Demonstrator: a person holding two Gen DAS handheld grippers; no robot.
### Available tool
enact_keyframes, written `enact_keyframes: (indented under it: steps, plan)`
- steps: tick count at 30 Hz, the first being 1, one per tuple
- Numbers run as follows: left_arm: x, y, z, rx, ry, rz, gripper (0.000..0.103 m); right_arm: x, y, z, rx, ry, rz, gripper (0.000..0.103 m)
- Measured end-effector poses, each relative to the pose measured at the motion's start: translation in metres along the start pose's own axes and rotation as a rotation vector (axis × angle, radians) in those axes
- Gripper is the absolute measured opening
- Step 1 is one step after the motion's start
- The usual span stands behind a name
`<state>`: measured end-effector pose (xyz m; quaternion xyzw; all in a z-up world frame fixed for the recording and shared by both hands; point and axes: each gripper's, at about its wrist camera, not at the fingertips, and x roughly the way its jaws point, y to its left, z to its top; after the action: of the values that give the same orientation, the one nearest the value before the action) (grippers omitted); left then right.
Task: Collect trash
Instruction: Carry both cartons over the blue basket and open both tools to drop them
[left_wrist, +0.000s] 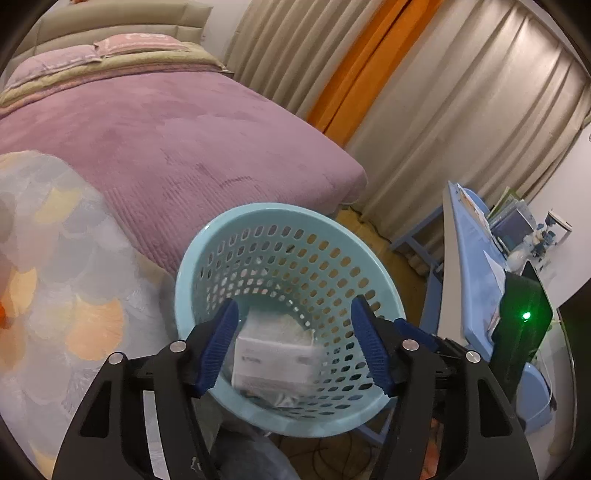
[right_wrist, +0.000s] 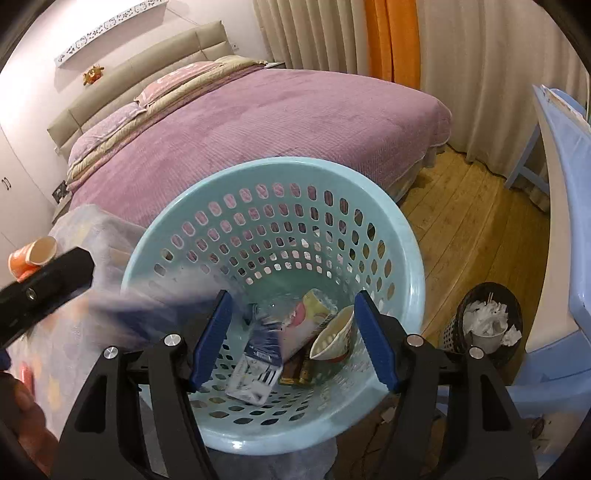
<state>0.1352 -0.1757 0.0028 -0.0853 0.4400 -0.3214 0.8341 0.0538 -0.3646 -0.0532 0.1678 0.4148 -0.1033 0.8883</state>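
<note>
- Both grippers hang over the mouth of the light-blue perforated basket (right_wrist: 273, 206), which stands beside the purple bed (right_wrist: 295, 122).
- Left gripper (left_wrist: 293, 349): fingers (left_wrist: 218, 350) stand wide and grip nothing; a blurred white box (left_wrist: 275, 360) shows between them, inside the basket and apart from the pads.
- Right gripper (right_wrist: 291, 341): fingers (right_wrist: 375, 343) stand wide and empty, with the trash below them.
- Step in hand, by my judgement: release into the basket. Keep your fingers spread and centred over the opening; lift clear without catching the rim.
- Basket contents: a blue-and-white carton (right_wrist: 256, 363), a paper cup (right_wrist: 332, 338) on its side and a coloured wrapper (right_wrist: 314, 306), piled at the bottom.
- Outstanding: an orange paper cup (right_wrist: 31, 256) lies on the patterned blanket (right_wrist: 92, 229); you likely need it next.
</note>
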Motion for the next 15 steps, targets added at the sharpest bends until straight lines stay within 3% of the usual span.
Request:
enact_keyframes:
  steps: [8, 15]
  plan:
    - [-0.033, 0.009, -0.011, -0.009, -0.055, 0.026, 0.062, -0.023, 0.017, -0.002, -0.027, -0.043, 0.025, 0.065]
    - [-0.097, 0.028, -0.025, -0.020, -0.168, 0.088, 0.062, -0.051, 0.054, -0.006, -0.095, -0.098, 0.106, 0.065]
